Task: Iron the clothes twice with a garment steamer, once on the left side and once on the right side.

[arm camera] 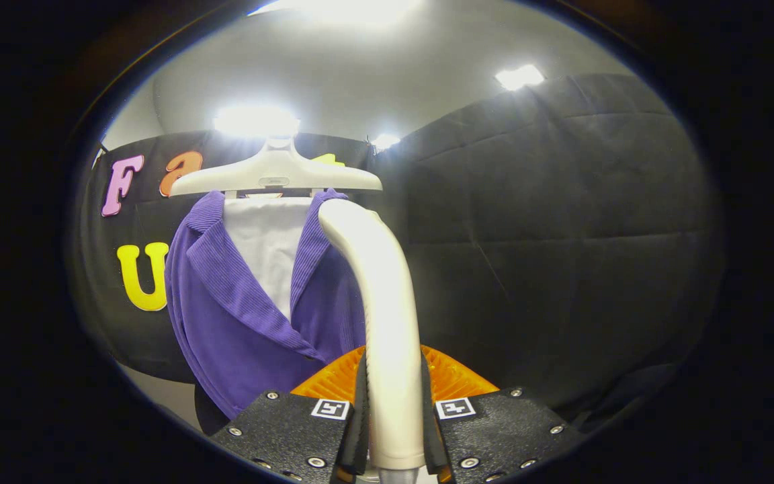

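My gripper (394, 420) is shut on the white handle of the garment steamer (380, 296), which rises between the fingers and curves forward at its top. Its head end reaches the purple corduroy jacket (226, 316) near the collar on the right-hand side. The jacket hangs open over a white board (266, 249) on a white hanger (276, 175). The steamer's nozzle face is hidden behind the handle.
An orange ribbed object (451, 376) sits just beyond the fingers, behind the handle. Black cloth walls (548, 235) stand behind and to the right of the jacket. Bright ceiling lights (256, 121) glare above the hanger.
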### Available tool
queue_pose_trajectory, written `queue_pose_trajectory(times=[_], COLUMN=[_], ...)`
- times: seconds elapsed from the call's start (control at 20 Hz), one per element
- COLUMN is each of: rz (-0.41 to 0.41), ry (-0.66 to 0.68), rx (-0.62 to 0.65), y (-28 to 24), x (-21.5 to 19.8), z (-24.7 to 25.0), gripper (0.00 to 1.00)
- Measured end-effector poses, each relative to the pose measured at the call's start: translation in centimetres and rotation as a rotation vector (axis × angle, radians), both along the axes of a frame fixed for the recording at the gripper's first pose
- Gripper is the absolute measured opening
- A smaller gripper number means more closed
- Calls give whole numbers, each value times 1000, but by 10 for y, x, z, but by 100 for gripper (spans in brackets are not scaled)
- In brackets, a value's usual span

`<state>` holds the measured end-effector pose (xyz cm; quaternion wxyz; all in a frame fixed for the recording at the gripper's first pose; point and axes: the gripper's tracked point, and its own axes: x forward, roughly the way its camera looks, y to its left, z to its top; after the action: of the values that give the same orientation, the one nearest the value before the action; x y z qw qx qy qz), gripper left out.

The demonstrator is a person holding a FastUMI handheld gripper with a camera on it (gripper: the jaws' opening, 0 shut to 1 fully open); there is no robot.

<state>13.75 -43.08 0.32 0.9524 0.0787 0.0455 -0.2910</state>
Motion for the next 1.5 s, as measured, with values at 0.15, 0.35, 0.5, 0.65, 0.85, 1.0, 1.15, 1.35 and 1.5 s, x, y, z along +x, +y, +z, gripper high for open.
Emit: queue_pose_trajectory(times=[0.15, 0.35, 0.5, 0.65, 0.85, 1.0, 1.15, 1.35, 1.5], rz=[17, 7, -8, -15, 3, 36, 66, 82, 91], ry=[11, 55, 126, 154, 178, 202, 221, 256, 280], rx=[-22, -86, -147, -141, -136, -140, -132, -102, -89], y=[4, 10, 7, 4, -3, -10, -12, -20, -23], x=[26, 51, 66, 65, 60, 55, 43, 37, 36], z=[-6, -15, -33, -53, -77, -94, -116, -145, -161], gripper=[32, 33, 32, 33, 33, 33, 33, 33, 33])
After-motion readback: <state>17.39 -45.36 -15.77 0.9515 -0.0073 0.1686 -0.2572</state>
